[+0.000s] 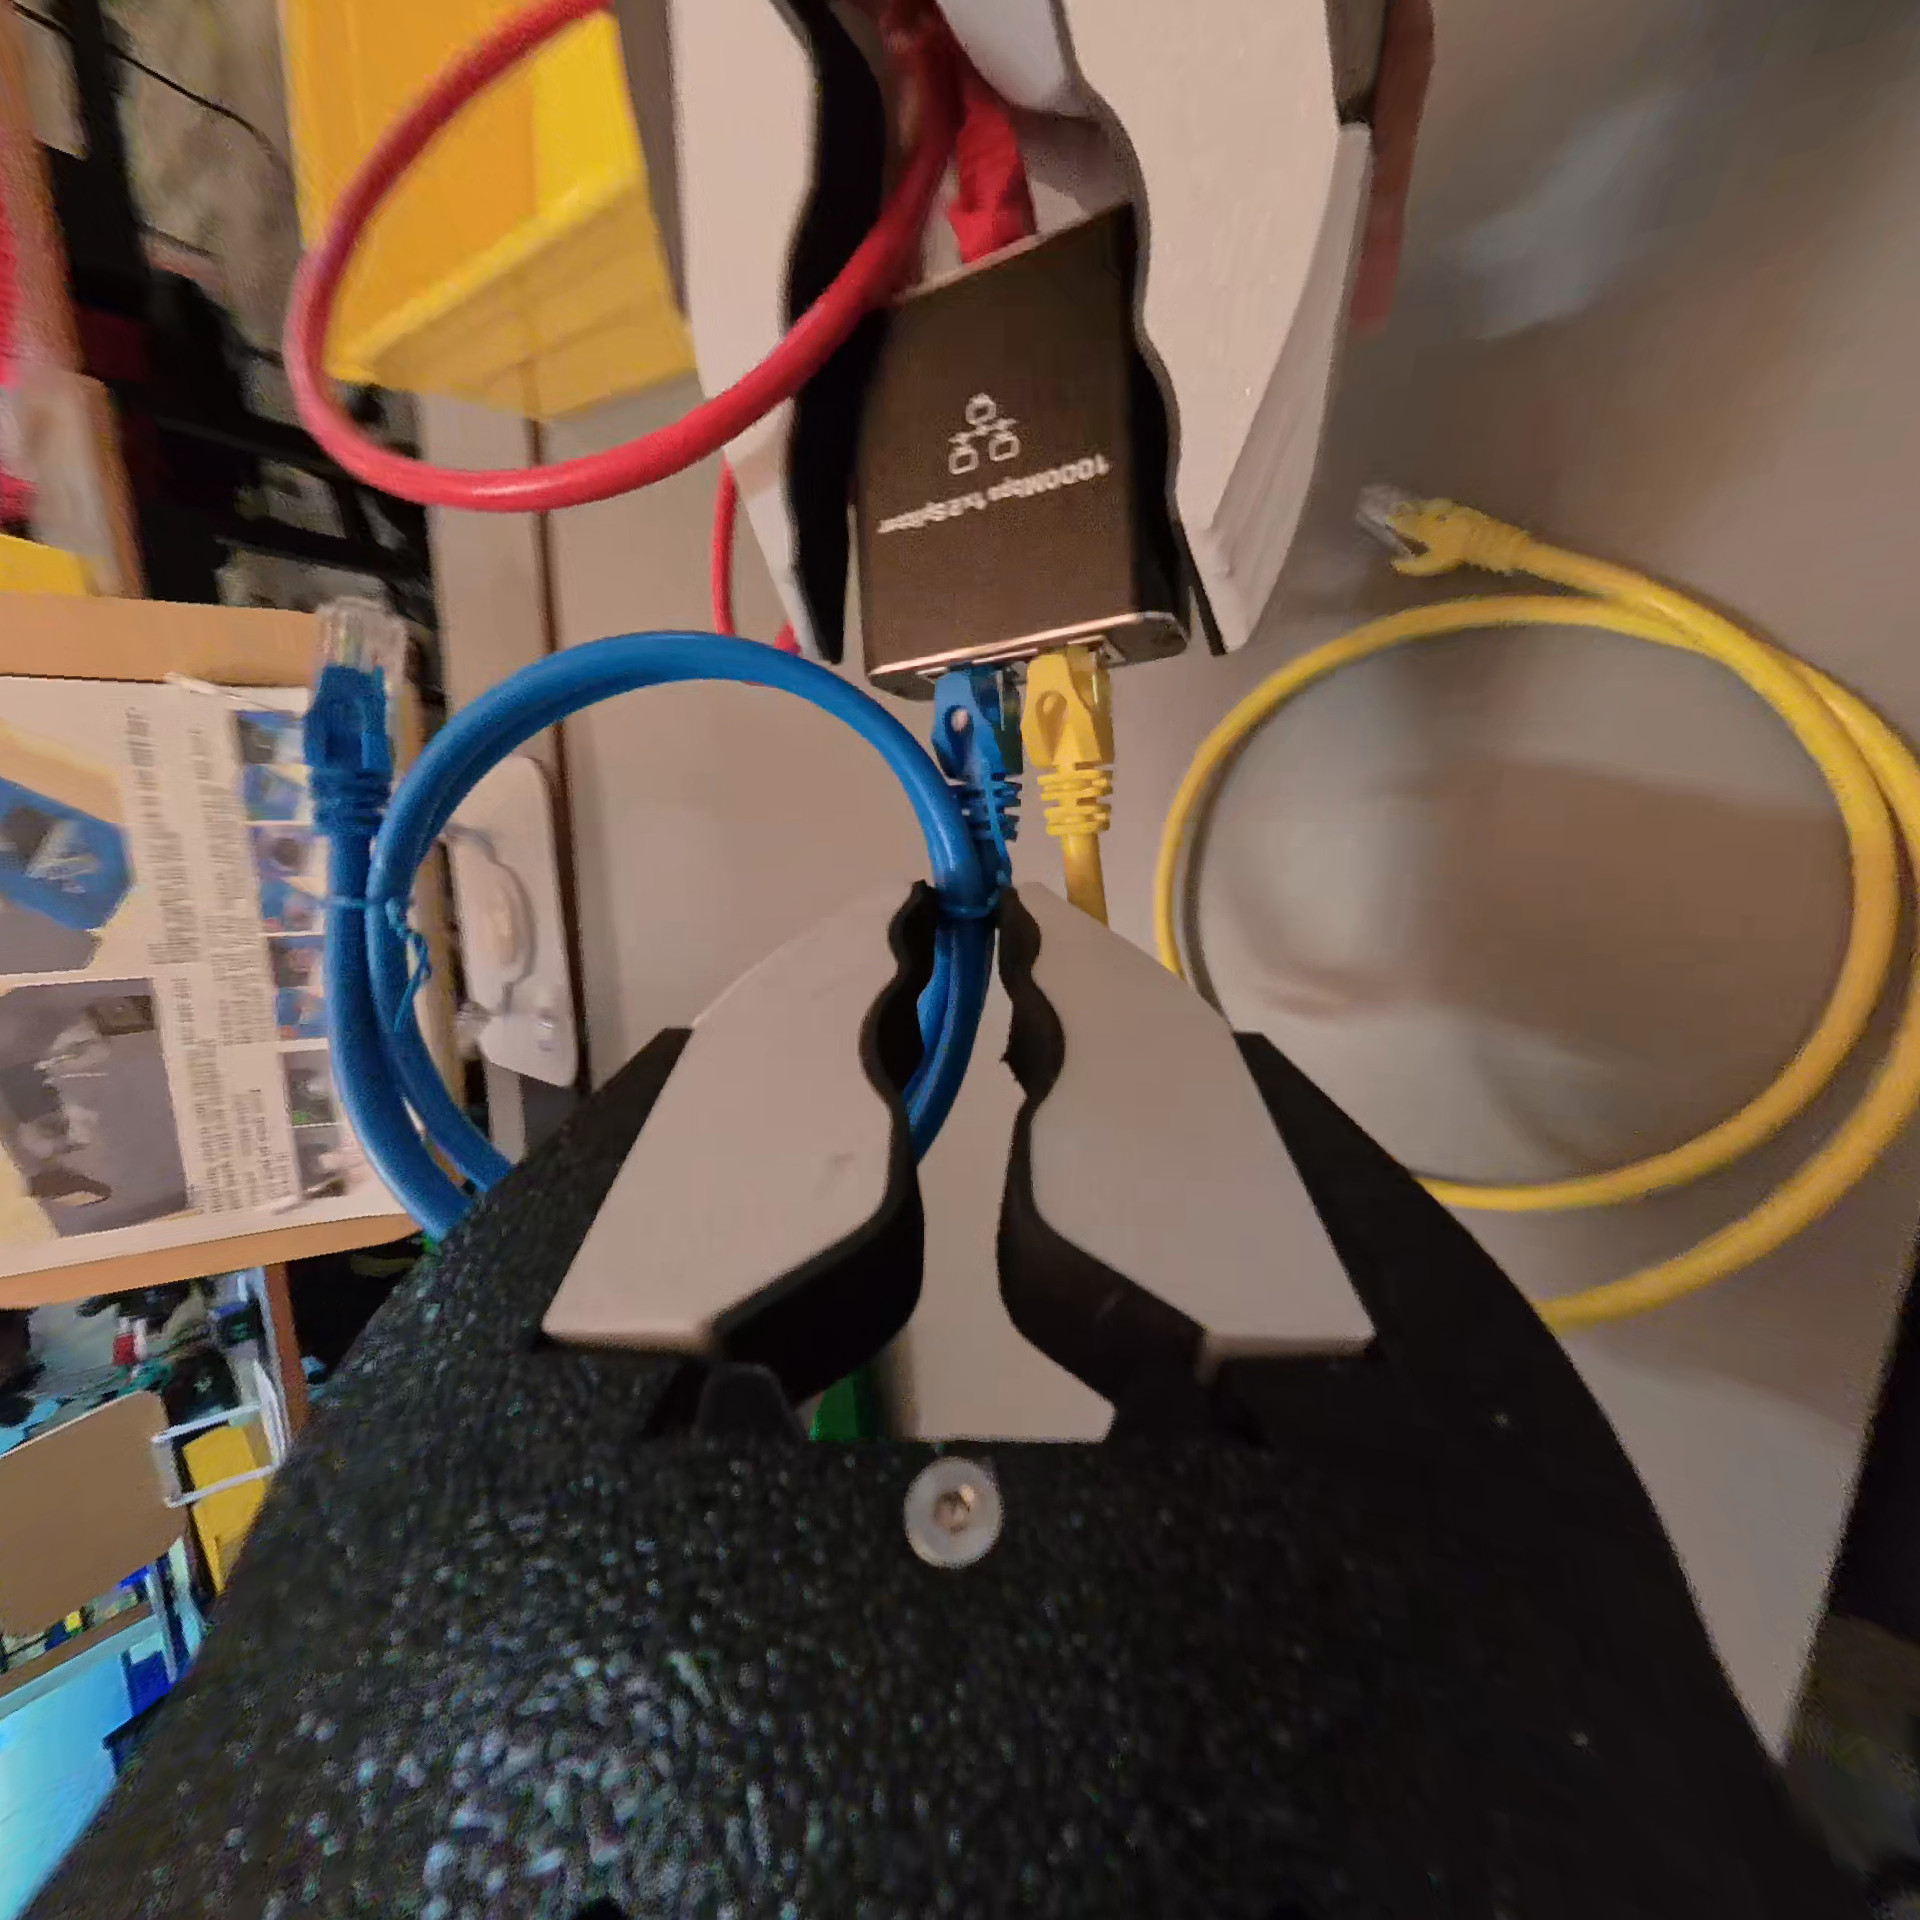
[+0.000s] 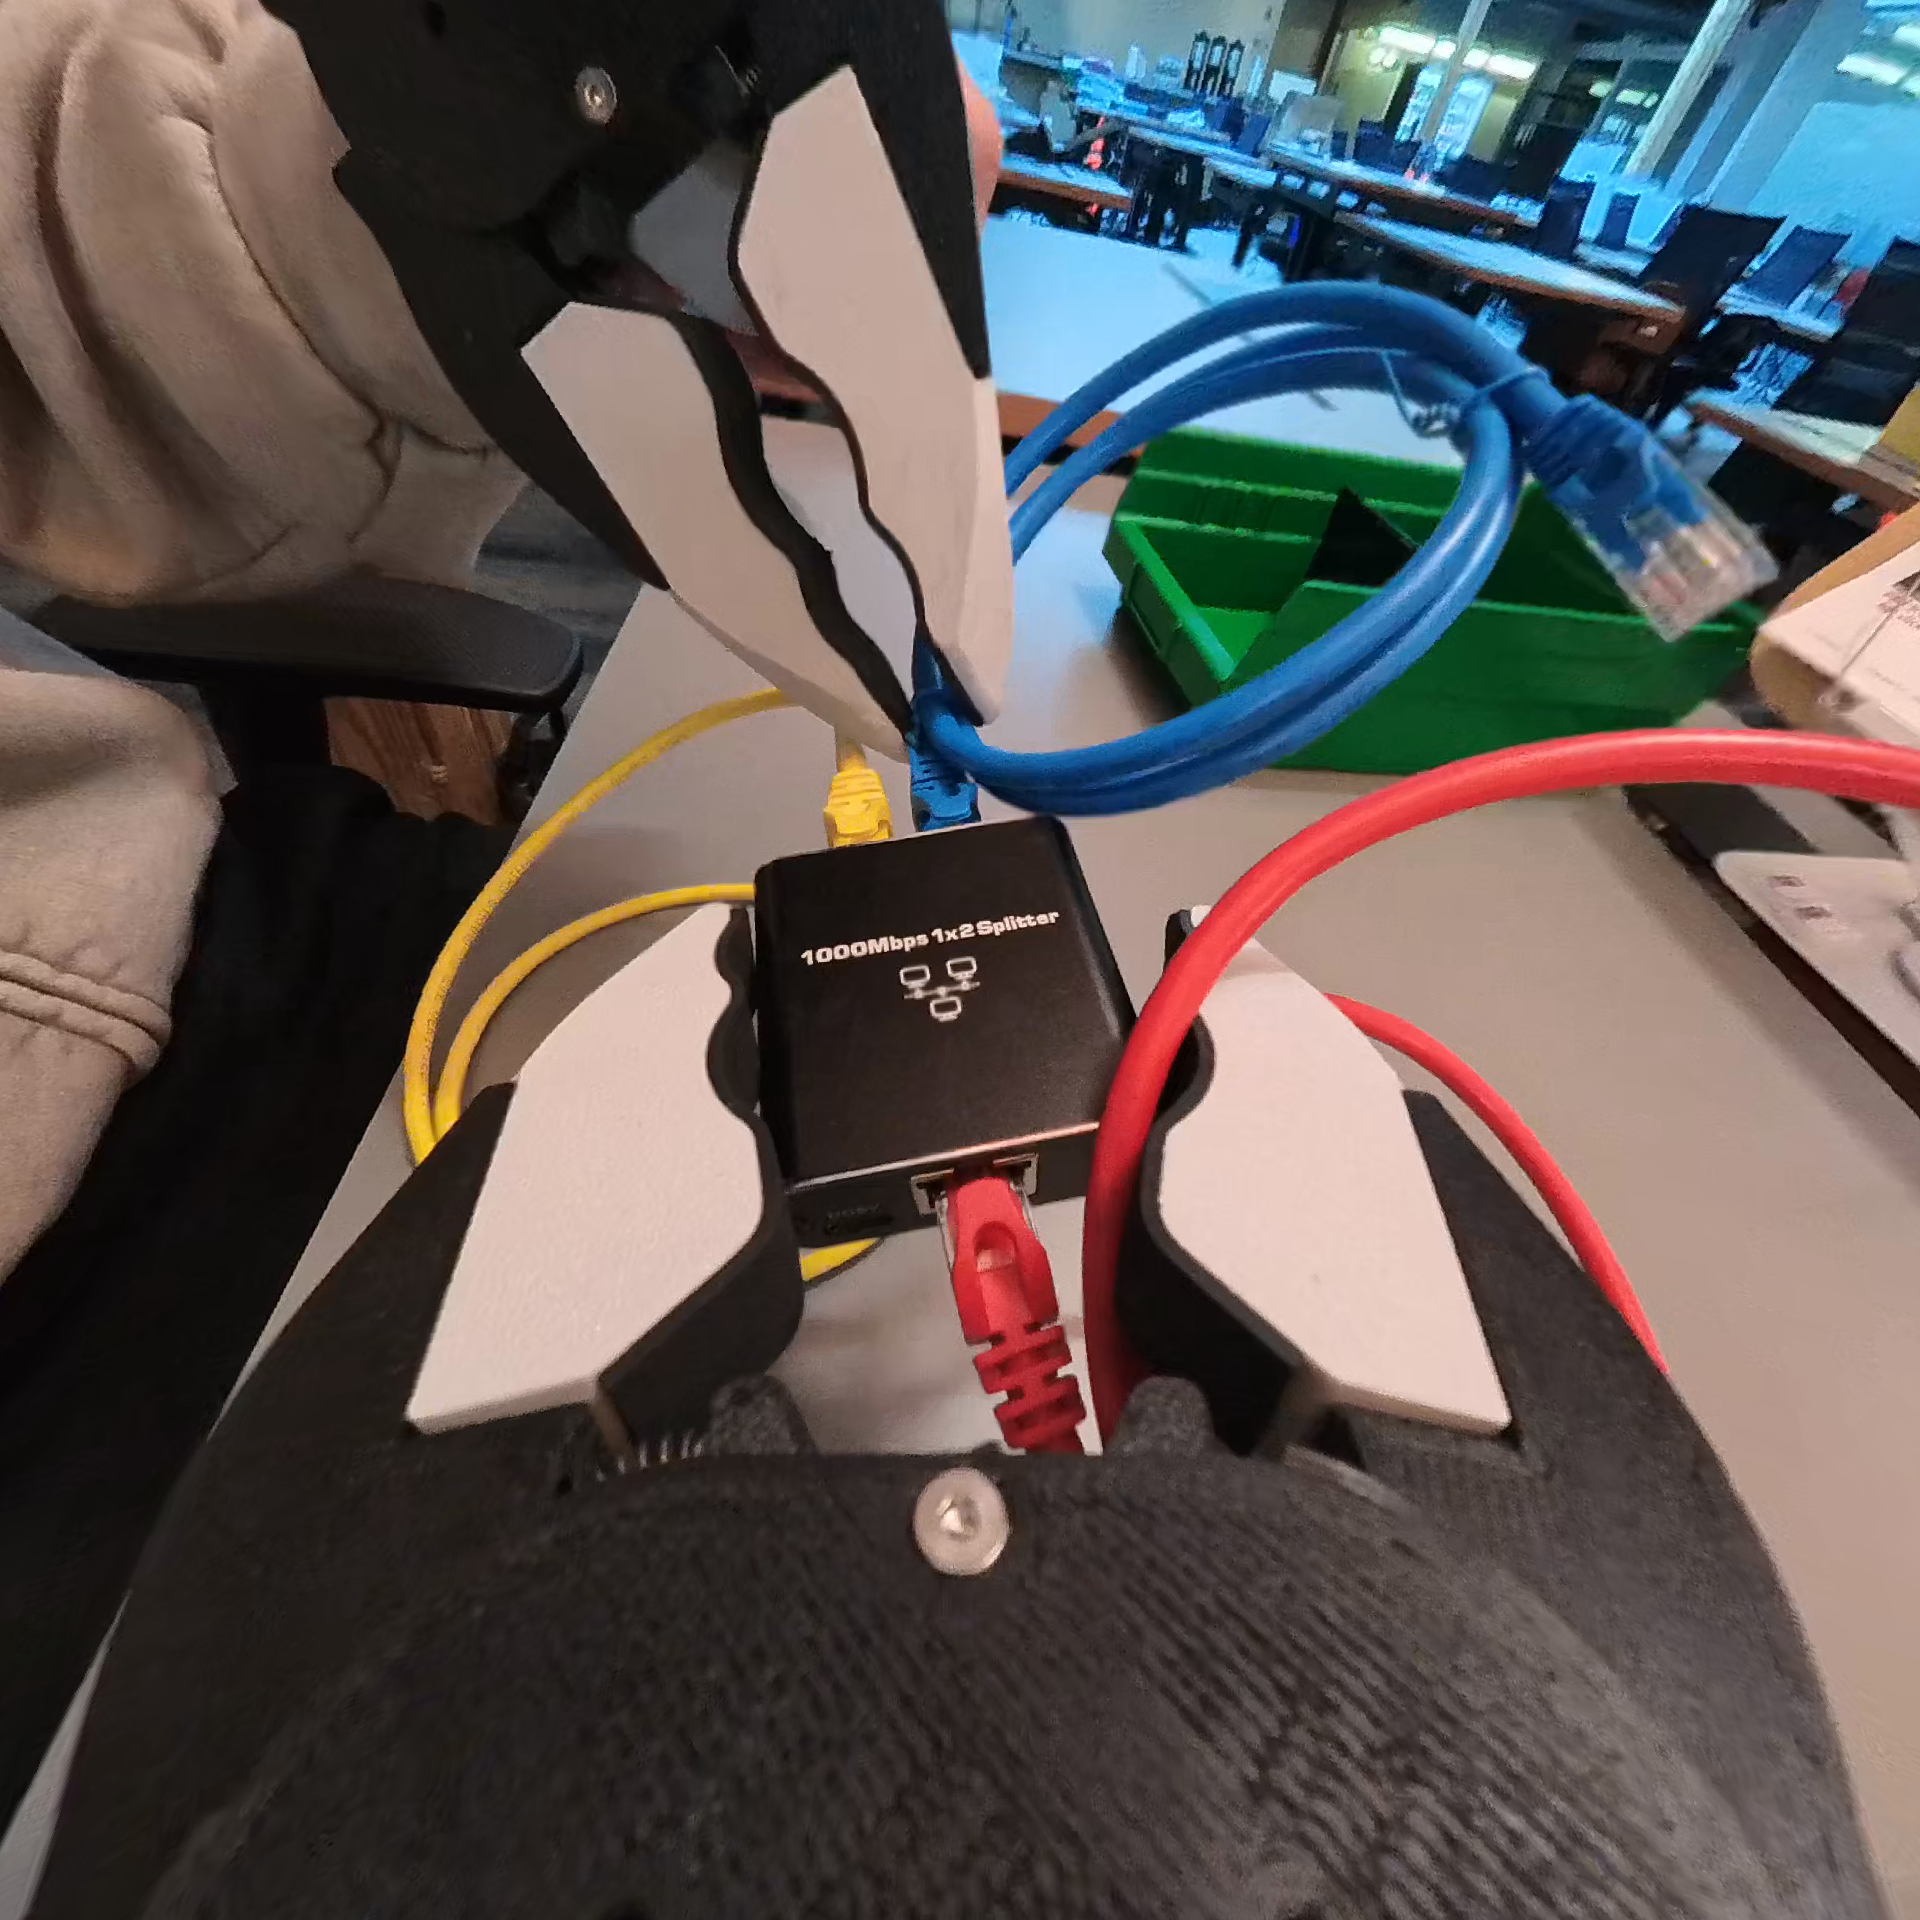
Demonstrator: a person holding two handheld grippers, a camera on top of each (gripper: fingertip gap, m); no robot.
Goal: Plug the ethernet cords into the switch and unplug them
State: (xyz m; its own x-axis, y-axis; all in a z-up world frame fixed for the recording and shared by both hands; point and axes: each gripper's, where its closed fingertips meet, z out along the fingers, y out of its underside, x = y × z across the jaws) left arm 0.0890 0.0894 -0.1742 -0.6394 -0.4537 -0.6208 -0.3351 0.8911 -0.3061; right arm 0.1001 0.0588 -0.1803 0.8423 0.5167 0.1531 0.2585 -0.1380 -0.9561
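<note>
My left gripper (image 1: 961, 914) pinches the blue ethernet cord (image 1: 971, 831) just behind its plug, straight ahead in the black switch (image 1: 1003, 457), which my right gripper (image 2: 945, 997) clamps; pull backward along the cord.

A green plastic bin (image 2: 1455, 665) with a black divider sits on the grey counter (image 2: 1403, 1039). A yellow bin (image 1: 499, 208) shows in the left wrist view, and nearer the camera a cardboard box (image 1: 156, 935) bearing a printed sheet with photos. A black chair armrest (image 2: 312, 634) stands beside the counter's edge. Long tables (image 2: 1455, 239) fill the room behind.
</note>
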